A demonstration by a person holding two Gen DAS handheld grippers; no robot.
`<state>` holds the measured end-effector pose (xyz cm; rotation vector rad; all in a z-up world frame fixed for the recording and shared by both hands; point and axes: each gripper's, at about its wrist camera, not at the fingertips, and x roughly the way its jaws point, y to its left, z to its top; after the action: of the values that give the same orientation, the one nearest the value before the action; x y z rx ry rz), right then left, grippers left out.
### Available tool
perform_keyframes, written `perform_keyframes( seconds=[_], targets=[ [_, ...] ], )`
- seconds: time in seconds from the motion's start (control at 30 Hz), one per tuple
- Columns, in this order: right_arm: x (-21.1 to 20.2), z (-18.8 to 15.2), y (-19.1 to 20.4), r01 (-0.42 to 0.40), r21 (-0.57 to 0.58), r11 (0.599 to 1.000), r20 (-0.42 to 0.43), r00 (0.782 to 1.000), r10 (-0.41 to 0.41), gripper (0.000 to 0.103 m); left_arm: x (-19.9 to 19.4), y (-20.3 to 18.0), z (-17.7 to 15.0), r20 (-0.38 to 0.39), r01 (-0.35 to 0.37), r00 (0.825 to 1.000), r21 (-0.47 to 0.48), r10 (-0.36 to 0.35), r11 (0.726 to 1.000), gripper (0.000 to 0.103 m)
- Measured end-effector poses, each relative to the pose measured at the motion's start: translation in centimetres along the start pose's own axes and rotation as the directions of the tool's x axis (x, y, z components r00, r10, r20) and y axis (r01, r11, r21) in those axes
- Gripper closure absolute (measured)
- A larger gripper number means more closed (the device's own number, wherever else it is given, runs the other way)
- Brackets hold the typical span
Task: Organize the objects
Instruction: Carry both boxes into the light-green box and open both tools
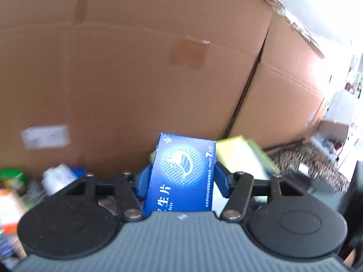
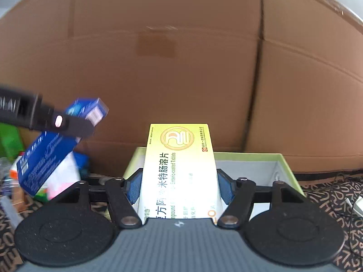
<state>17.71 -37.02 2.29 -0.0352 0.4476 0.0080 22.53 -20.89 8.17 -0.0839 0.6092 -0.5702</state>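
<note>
Left gripper (image 1: 180,176) pinches a blue medicine box (image 1: 181,174), carried clear of the worktop (image 2: 329,195). Right gripper (image 2: 179,185) pinches a yellow tablet box (image 2: 179,170) above the near wall of an open green-rimmed tray (image 2: 288,165), which sits at the foot of the large cardboard cartons (image 2: 181,68). Loose packets (image 2: 50,170) remain heaped toward the worktop's left side. Judgement: both boxes appear bound for the tray. Recommend lowering each flat and releasing only once seated, one hand at a time, to prevent collision.

Glossy blue cardboard medicine box (image 1: 181,172) standing upright, printed face showing. Pale yellow cardboard tablet box (image 2: 179,170) lying lengthwise, hanging above open green-rimmed tray (image 2: 288,165).
</note>
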Motion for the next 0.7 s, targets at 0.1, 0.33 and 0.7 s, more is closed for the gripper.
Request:
perform_keyframes(
  seconds=[0.1,0.33,0.7],
  targets=[
    [3.1,-0.1,-1.5,0.032,-0.002,0.999,-0.055,0.998,-0.032,0.033,4.3,-2.0,1.2,-0.013,0.002,1.000,0.001,-0.002,1.000,0.045],
    [7.8,-1.7,-2.2,0.017,-0.051,0.999,-0.167,0.986,-0.025,0.033,10.0,-3.4,0.0,-0.033,-0.016,0.999,0.022,0.016,1.000,0.013],
    [8.4,-2.7,-2.1,0.015,-0.105,0.994,-0.174,0.984,-0.033,0.023,10.5,-3.0,-0.8,-0.003,-0.057,0.998,0.011,0.057,0.998,0.000]
  ],
)
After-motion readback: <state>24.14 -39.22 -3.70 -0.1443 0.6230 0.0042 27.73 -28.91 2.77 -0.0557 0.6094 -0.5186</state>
